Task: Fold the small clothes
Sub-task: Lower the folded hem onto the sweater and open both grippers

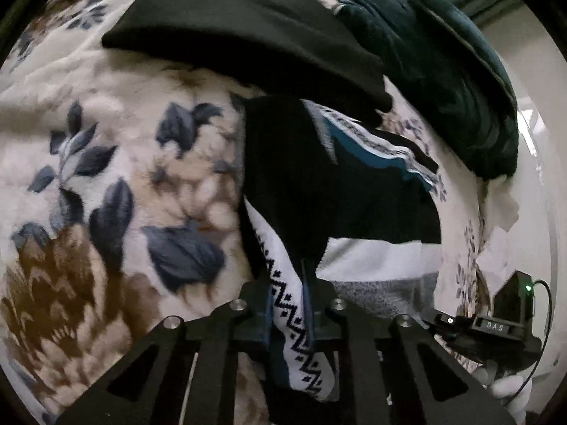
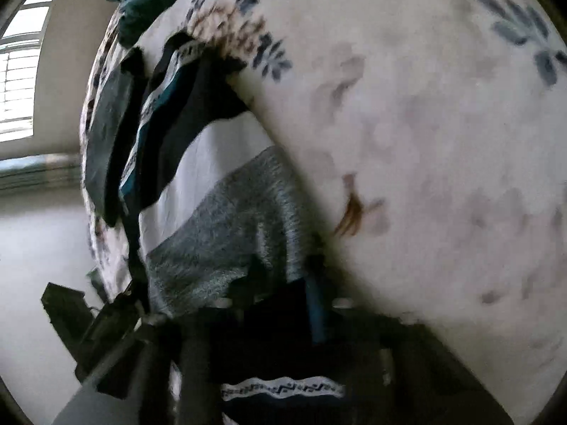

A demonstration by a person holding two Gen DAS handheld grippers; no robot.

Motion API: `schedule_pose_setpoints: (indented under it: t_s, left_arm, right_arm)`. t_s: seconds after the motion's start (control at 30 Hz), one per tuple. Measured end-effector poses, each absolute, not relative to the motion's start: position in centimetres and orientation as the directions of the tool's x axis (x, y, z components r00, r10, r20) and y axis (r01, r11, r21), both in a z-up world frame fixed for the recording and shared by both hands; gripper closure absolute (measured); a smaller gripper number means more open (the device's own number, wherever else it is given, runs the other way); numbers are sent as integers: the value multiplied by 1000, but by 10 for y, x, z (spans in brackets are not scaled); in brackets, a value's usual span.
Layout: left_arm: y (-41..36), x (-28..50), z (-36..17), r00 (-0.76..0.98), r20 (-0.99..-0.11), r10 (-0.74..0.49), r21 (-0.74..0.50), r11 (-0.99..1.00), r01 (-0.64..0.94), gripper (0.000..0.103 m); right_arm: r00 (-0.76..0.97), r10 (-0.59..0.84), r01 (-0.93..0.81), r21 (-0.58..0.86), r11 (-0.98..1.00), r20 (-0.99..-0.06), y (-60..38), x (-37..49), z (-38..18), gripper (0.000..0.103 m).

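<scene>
A: Biggest worry?

B: The garment (image 1: 340, 191) itself. It's stretched between both grippers over the blanket (image 1: 106, 148), and the black, white and grey panels sag between them. If the two ends travel unevenly, the fold will land skewed or bunch up.

A: And the holds?

B: The left gripper (image 1: 288, 283) is clenched on the white patterned hem, with only a narrow strip between the fingers (image 1: 257, 304). A tug could pull that strip free. The right gripper (image 2: 283, 279) sits at the grey edge; that view is blurred, so I can't tell for sure, but its fingers look closed on the cloth.

A: Where would it land?

B: On the blanket, which is plush and rumpled, so a dragged edge may catch and roll under.

A: What's in the way?

B: From the left view, a black cloth (image 1: 241, 32) lies on the blanket just beyond the garment, its near edge overlapping the garment's far corner. Beside it is a teal heap (image 1: 443, 71), well toward the bed's edge. If the fold swings far, it could land on the black cloth or drag it along.

A: Anything smaller?

B: A cable (image 1: 544, 318) trails off the right gripper, near the hanging cloth. I judge a slight snag risk there.
</scene>
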State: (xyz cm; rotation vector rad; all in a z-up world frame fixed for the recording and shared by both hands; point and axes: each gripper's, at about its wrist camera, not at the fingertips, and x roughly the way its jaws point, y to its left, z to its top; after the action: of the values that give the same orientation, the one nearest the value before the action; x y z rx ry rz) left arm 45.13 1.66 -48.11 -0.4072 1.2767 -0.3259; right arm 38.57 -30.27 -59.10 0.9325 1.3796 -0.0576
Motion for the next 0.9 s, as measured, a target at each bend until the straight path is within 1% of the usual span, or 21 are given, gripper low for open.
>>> schedule_pose_setpoints:
  t_s: [0.03, 0.07, 0.1, 0.13, 0.2, 0.27, 0.3, 0.33, 0.37, 0.4, 0.43, 0.57, 0.63, 0.67, 0.7, 0.73, 0.77, 0.8, 0.83, 0.9]
  left_arm:
    - [22, 453, -483, 266, -858, -440, -457, 889, -1, 95]
    - [26, 455, -482, 260, -860, -439, -457, 889, -14, 96]
    - [31, 458, -479, 255, -853, -456, -477, 879, -25, 96]
    - [36, 460, -478, 254, -852, -459, -481, 876, -32, 92]
    - [42, 461, -470, 257, -849, -462, -488, 871, -48, 90]
    - [49, 467, -462, 289, -840, -459, -495, 867, -59, 77]
    - [50, 474, -460, 303, -833, -463, -502, 862, -63, 64]
    - [49, 484, -461, 308, -823, -478, -518, 853, -62, 60]
    - [47, 493, -462, 312, -821, -479, -520, 852, -60, 60]
    - [42, 505, -464, 321, -822, -470, -511, 858, -51, 60]
    - [36, 518, -467, 320, -822, -470, -505, 863, -29, 60]
    - [6, 565, -487, 284, -872, -400, -403, 914, 51, 60]
    - [-1, 581, -498, 279, -887, -369, -362, 929, 76, 61]
    - [-2, 585, -500, 287, -889, -358, -350, 933, 81, 67]
    - [-5, 589, -501, 288, -898, -333, -320, 943, 92, 91]
    - [-8, 592, -502, 291, -903, -316, -296, 949, 109, 100]
    - [-8, 593, -501, 299, -903, -309, -288, 951, 115, 100]
    - [-8, 593, -501, 301, -903, -307, -283, 951, 121, 101]
    - [-7, 592, -501, 305, -904, -299, -273, 954, 127, 102]
    - [-2, 591, -502, 317, -904, -287, -265, 958, 113, 102]
  right_arm:
    - [253, 431, 543, 496, 678, -866, -304, 386, -587, 101]
    - [248, 382, 556, 454, 696, -890, -308, 385, -585, 101]
    - [246, 381, 563, 452, 692, -891, -312, 383, -585, 100]
    - [237, 413, 566, 470, 677, -879, -315, 384, -588, 100]
    - [224, 474, 540, 513, 667, -852, -315, 388, -585, 98]
    - [217, 474, 492, 515, 702, -853, -315, 398, -573, 96]
    - [219, 469, 480, 512, 712, -856, -317, 401, -570, 85]
    - [235, 460, 467, 514, 720, -856, -319, 409, -566, 64]
    - [251, 450, 468, 515, 719, -857, -324, 415, -564, 56]
    - [270, 438, 475, 515, 714, -857, -326, 427, -563, 52]
    - [290, 432, 480, 521, 706, -854, -328, 443, -564, 52]
    - [341, 435, 468, 552, 690, -833, -346, 497, -567, 52]
    - [339, 438, 458, 553, 696, -832, -350, 525, -568, 52]
    - [337, 448, 456, 560, 692, -828, -351, 536, -571, 52]
    - [338, 451, 455, 562, 690, -826, -349, 547, -571, 52]
    - [332, 445, 444, 554, 704, -832, -347, 557, -571, 52]
    - [338, 434, 434, 548, 715, -835, -345, 563, -569, 54]
    - [351, 434, 419, 554, 720, -830, -339, 568, -568, 72]
    - [357, 437, 408, 558, 723, -826, -334, 575, -569, 97]
    - [350, 414, 410, 535, 739, -840, -331, 583, -570, 97]
